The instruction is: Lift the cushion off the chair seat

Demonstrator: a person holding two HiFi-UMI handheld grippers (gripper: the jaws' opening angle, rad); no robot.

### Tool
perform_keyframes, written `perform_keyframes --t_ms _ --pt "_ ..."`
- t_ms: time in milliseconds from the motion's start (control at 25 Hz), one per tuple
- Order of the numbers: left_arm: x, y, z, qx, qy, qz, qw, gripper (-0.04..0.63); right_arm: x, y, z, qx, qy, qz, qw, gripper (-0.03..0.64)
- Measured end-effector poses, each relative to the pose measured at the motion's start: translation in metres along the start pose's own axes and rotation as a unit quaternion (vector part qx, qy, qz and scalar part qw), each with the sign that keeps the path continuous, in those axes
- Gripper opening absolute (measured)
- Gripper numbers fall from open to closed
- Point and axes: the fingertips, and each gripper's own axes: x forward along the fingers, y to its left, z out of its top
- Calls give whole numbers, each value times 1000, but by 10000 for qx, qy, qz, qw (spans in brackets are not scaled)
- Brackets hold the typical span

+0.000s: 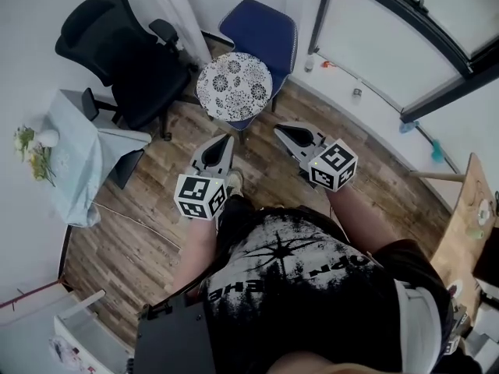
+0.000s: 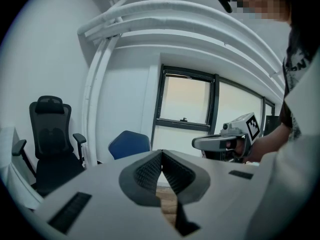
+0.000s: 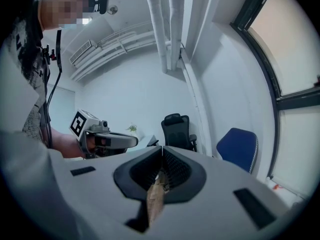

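Both grippers are clenched with nothing between the jaws. On the left gripper (image 1: 225, 139) and on the right gripper (image 1: 279, 128) the ribbed pads meet at the tips, and only the wooden floor (image 1: 156, 178) shows through the gap behind them. They are held side by side and point toward the blue chair (image 1: 261, 26).

The cushion (image 1: 234, 86) lies on the seat of this chair. It is round, white with a dark flower pattern, and nothing touches it. Both tips are short of its near edge. A black office chair (image 1: 125, 53) stands just beside, on the left in the head view.

I judge that the step in hand is the approach, and the lift is not yet begun. The next move calls for opening the jaws and bringing them to the cushion's rim, one on each side. Then they must close on the soft edge and raise it evenly, so that it does not fold or slide off.

As for writing, the cubes carry only square markers. The shirt (image 1: 312, 271) has white letters, perhaps "OPN", but they are upside down and partly hidden, so I cannot read them surely. No brand shows on the chair or the cushion.
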Motion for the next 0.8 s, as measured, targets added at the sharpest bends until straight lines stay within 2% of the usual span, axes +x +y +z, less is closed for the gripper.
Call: perform_keyframes --t_ms 200,400,800 --pt "17 25 15 103 -77 -240 9996 12 22 -16 8 -44 -98 -273 9996 18" --pt "34 65 29 240 39 -554 9982 12 58 -29 25 62 -295 -545 9981 18" --pt "74 142 48 503 222 -1280 9903 12 130 -54 35 171 -536 -1190 9913 18"
